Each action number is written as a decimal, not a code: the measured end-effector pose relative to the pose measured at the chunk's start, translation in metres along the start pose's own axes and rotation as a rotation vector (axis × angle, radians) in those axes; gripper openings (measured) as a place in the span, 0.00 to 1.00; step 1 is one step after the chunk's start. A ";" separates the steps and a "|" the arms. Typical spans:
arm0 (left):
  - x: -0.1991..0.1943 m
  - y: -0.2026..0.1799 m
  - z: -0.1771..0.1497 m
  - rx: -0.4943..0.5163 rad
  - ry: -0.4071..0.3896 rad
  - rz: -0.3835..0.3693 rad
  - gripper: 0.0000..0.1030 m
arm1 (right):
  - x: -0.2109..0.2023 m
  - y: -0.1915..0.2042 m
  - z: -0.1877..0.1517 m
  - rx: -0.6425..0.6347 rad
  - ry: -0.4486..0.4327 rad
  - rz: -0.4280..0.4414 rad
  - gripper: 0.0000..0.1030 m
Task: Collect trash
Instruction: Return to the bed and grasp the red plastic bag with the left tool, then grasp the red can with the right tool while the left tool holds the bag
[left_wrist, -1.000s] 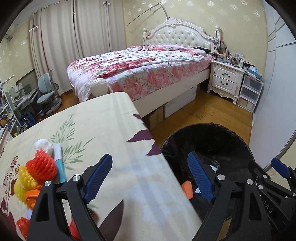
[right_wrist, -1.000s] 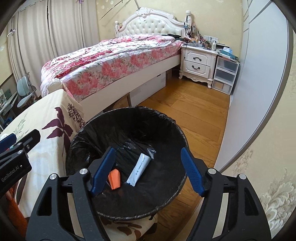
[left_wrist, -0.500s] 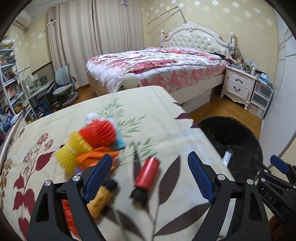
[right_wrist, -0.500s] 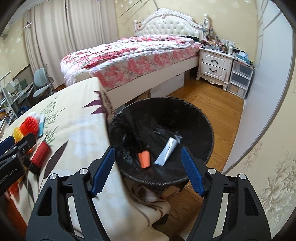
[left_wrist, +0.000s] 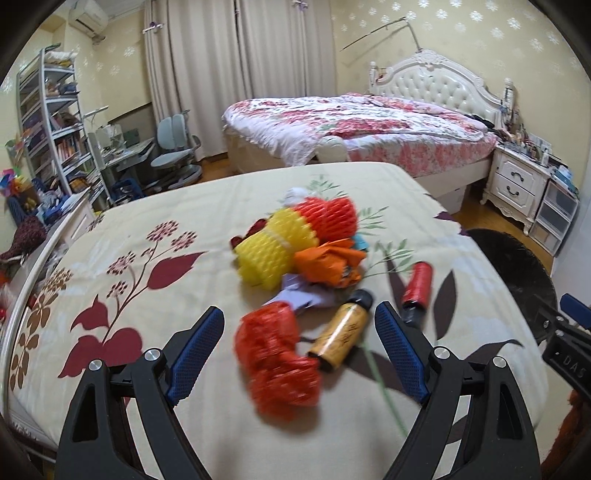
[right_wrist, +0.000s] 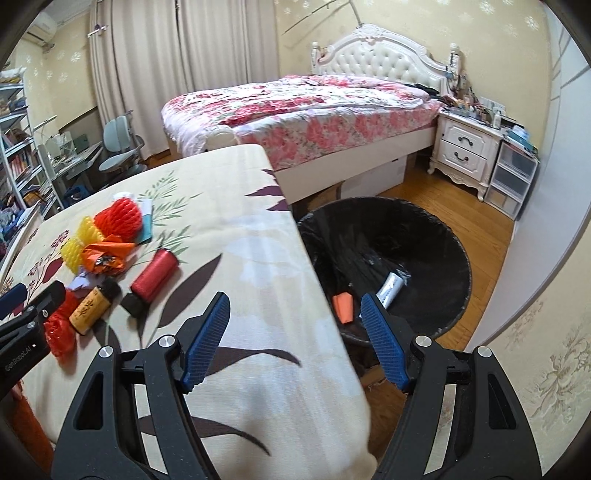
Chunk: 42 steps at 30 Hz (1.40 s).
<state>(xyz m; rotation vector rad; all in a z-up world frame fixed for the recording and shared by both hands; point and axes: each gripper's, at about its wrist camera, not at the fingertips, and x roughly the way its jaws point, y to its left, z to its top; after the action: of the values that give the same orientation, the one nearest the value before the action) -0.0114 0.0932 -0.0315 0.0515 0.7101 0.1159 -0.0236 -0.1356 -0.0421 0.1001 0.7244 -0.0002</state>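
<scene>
A trash pile lies on the cream leaf-print table: a yellow foam net, a red foam net, an orange wrapper, a gold bottle, a red bottle with a black cap and a red mesh bag. My left gripper hangs open above the mesh bag and gold bottle, gripping nothing. My right gripper is open and empty over the table's right edge. Beside that edge, the black-lined bin holds an orange piece and a white tube.
A floral bed stands behind the table, with a white nightstand and plastic drawers to its right. Shelves and a desk chair fill the left side. Wooden floor surrounds the bin.
Both grippers have swung left, away from the bin and over the table. The trash pile now sits in front of the left fingers. Neither gripper's jaws have changed.
</scene>
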 end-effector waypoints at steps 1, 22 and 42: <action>0.002 0.005 -0.002 -0.006 0.008 0.006 0.81 | 0.000 0.005 0.000 -0.008 0.000 0.005 0.70; 0.029 0.044 -0.032 -0.045 0.134 -0.076 0.36 | 0.018 0.080 0.001 -0.127 0.035 0.101 0.70; 0.028 0.068 -0.030 -0.075 0.138 -0.065 0.35 | 0.054 0.096 0.004 -0.150 0.134 0.099 0.44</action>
<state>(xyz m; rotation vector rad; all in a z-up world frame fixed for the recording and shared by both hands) -0.0157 0.1646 -0.0666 -0.0522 0.8439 0.0843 0.0226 -0.0391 -0.0659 -0.0083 0.8498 0.1563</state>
